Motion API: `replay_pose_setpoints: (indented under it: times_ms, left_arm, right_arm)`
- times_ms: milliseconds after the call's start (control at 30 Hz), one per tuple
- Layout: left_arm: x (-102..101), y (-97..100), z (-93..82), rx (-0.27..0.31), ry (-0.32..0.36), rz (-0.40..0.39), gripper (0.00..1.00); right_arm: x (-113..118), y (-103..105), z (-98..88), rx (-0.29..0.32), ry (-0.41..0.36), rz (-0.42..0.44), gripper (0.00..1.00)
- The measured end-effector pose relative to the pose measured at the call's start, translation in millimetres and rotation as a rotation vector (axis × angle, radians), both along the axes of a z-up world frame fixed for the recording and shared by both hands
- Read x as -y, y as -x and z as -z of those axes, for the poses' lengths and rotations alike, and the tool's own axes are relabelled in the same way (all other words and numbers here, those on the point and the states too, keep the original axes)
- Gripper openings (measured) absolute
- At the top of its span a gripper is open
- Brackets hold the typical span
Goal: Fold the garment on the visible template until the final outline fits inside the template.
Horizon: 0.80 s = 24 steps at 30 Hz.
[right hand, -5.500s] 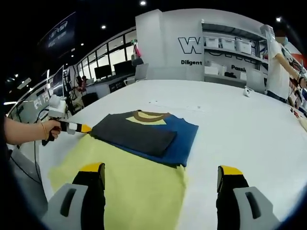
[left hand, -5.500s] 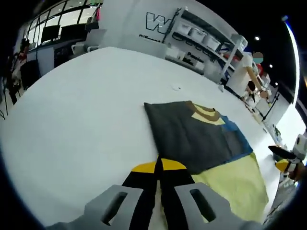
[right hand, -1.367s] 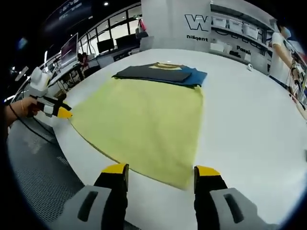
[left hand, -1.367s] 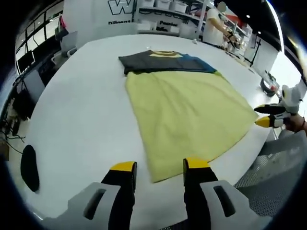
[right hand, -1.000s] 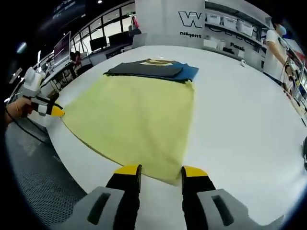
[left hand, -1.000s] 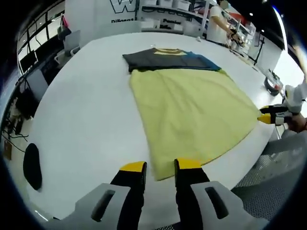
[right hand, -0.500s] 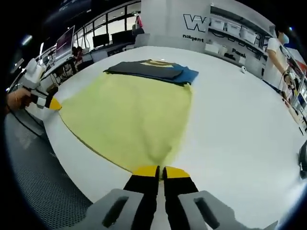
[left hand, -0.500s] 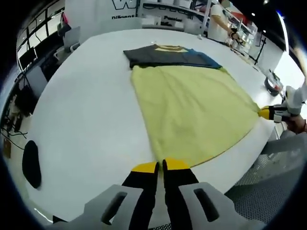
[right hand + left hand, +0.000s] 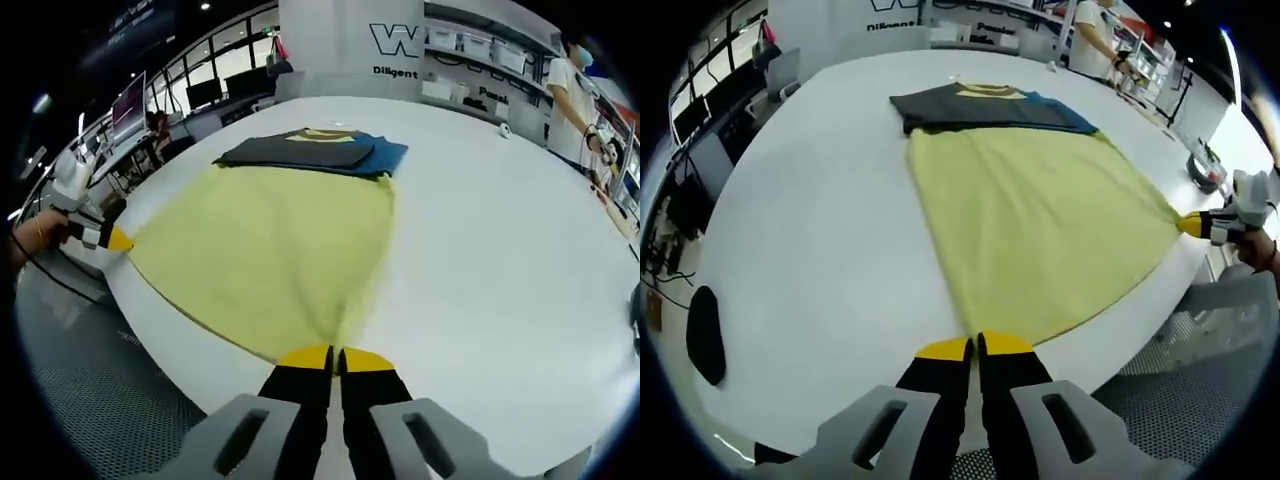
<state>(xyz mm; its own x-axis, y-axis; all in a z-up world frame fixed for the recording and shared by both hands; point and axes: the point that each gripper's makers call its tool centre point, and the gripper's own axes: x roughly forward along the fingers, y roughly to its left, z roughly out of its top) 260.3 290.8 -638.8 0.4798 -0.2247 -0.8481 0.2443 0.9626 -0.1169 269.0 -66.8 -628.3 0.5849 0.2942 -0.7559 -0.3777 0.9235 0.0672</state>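
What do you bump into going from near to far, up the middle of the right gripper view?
Right gripper's yellow-tipped black jaws → spread-out yellow cloth part of the garment → folded dark grey and blue top part → bare white table

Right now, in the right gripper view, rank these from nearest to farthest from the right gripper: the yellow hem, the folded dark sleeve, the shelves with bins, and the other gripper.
1. yellow hem, pinched at the right gripper.
2. left gripper, on the view's left side, at the table edge.
3. folded dark sleeve, across the garment's far end.
4. shelves with bins, against the back wall.
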Motion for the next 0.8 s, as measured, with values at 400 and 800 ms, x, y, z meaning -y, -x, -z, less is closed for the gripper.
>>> replay_pose_setpoints:
  times_ms: [400, 800]
  left_arm:
    - [-10.8, 13.4, -8.3, -0.083, -0.045, 0.057, 0.05]
    - [-12.0, 41.0, -9.5, -0.151, -0.083, 0.108, 0.05]
  right_arm:
    - [-13.3, 24.8, -13.2, -0.075, -0.070, -0.036, 0.00]
    - [-16.4, 46.9, -19.4, -0.135, -0.076, -0.057, 0.00]
